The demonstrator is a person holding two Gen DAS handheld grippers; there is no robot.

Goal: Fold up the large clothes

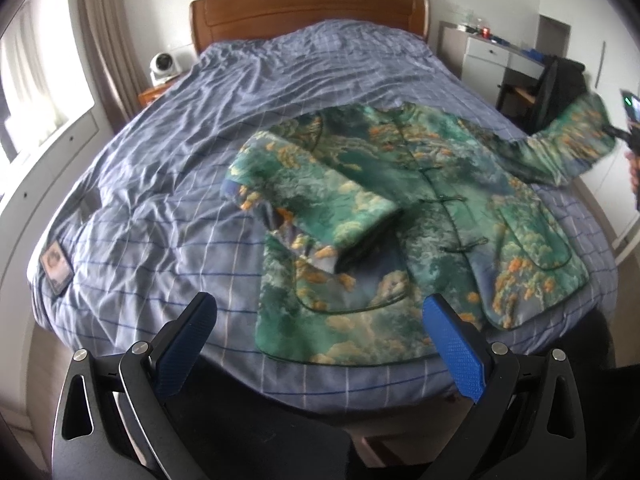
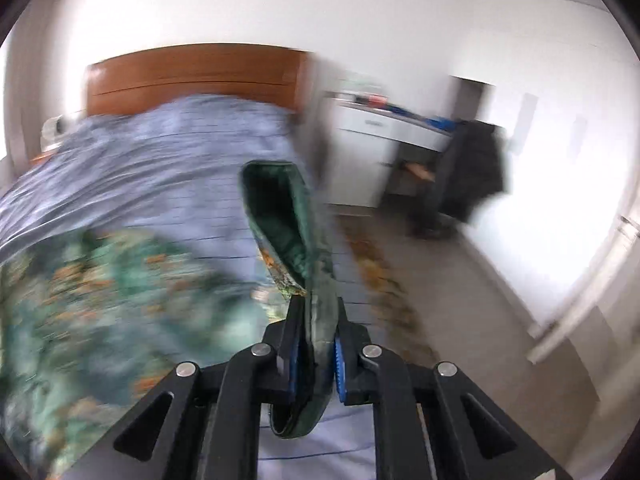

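Observation:
A green jacket with an orange and blue pattern (image 1: 432,208) lies front up on the blue checked bed cover (image 1: 168,184). Its left sleeve (image 1: 316,196) is folded across the body. Its right sleeve (image 1: 568,148) is lifted off the bed at the far right. My right gripper (image 2: 318,312) is shut on that sleeve's cuff (image 2: 288,220), and it shows at the right edge of the left wrist view (image 1: 630,120). My left gripper (image 1: 320,308) is open and empty, just above the jacket's lower hem at the foot of the bed.
A wooden headboard (image 1: 308,8) stands at the far end. A bedside table with a white device (image 1: 162,66) is at the left by the curtain. A white desk (image 1: 496,56) and a chair with dark clothes (image 1: 560,88) stand at the right. Floor runs along the bed's right side (image 2: 460,280).

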